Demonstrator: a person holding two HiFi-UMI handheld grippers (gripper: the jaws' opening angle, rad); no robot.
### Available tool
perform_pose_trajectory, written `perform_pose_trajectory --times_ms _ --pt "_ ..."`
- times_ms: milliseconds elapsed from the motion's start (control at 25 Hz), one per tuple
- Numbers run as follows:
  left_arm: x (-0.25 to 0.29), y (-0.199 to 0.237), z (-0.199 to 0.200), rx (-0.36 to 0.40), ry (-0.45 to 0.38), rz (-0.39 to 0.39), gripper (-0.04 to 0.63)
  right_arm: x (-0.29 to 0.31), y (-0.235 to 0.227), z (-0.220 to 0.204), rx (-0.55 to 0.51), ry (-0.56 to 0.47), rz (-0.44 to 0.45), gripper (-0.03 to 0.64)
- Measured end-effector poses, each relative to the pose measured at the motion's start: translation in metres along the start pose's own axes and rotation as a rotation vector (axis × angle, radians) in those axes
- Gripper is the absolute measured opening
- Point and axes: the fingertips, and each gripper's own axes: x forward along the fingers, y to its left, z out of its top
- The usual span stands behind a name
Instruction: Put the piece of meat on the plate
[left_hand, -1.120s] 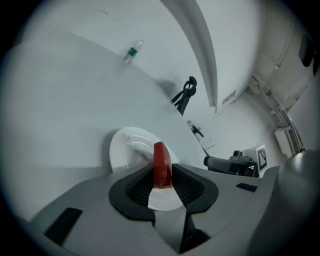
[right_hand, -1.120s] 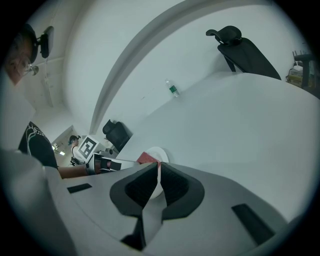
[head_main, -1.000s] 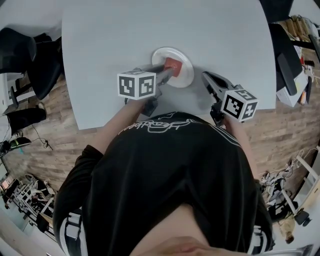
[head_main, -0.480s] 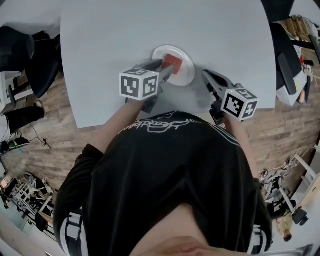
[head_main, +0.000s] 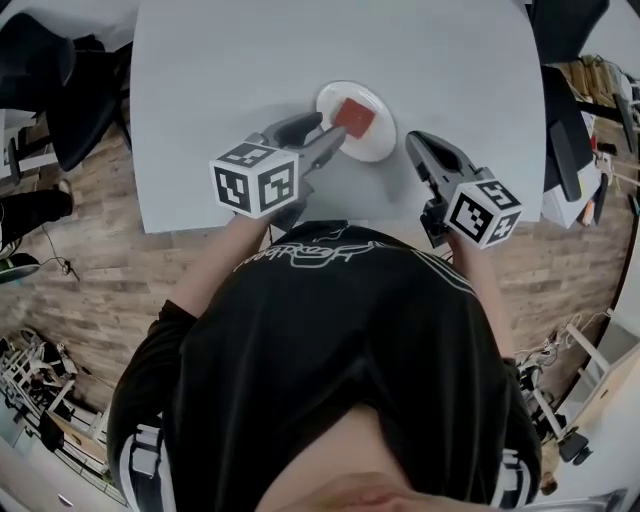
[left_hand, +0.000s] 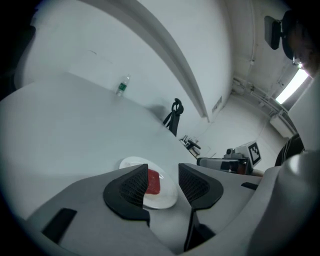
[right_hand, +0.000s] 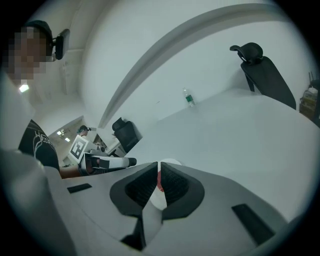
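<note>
The red piece of meat (head_main: 354, 117) lies flat on the small white plate (head_main: 375, 145) in the middle of the grey table. My left gripper (head_main: 331, 130) hangs just short of the plate's near-left rim. Its jaws are opening, with nothing between them. In the left gripper view the meat (left_hand: 154, 183) and plate (left_hand: 164, 198) show through the gap, beyond the pads (left_hand: 131, 187). My right gripper (head_main: 415, 146) hovers right of the plate with its jaws together and empty. Through its narrow slit a sliver of meat (right_hand: 159, 183) shows.
The round grey table (head_main: 230, 90) has its near edge just under both grippers. A small bottle (left_hand: 121, 86) stands at the table's far side. Black office chairs (head_main: 60, 90) sit at the left, and shelves with clutter (head_main: 590, 120) at the right.
The left gripper let go of the meat, which stays on the plate, opened wide and lifted back toward me. The right gripper also rose a little.
</note>
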Motion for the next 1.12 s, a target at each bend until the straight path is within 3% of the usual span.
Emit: perform_pose_trajectory --times_ms 200,280,360,760,1120 --pt "-0.042 -0.049 0.009 0.165 -0.077 -0.039 0.058 -0.024 0.05 0.021 -0.097 -0.062 0.085 0.02" --pt "-0.058 -0.069 0.007 0.25 -0.086 -0.04 0.022 -0.039 0.071 0.024 -0.145 -0.088 0.102 0.02" --pt "-0.074 -0.093 0.0 0.286 -0.088 -0.072 0.009 -0.056 0.092 0.022 -0.164 -0.113 0.12 0.02" --pt "-0.153 -0.204 -0.063 0.307 -0.141 -0.235 0.008 -0.156 0.18 -0.047 -0.207 -0.176 0.142 0.02" --pt "-0.209 -0.264 -0.136 0.301 -0.179 -0.249 0.008 -0.227 0.236 -0.122 -0.228 -0.2 0.141 0.02"
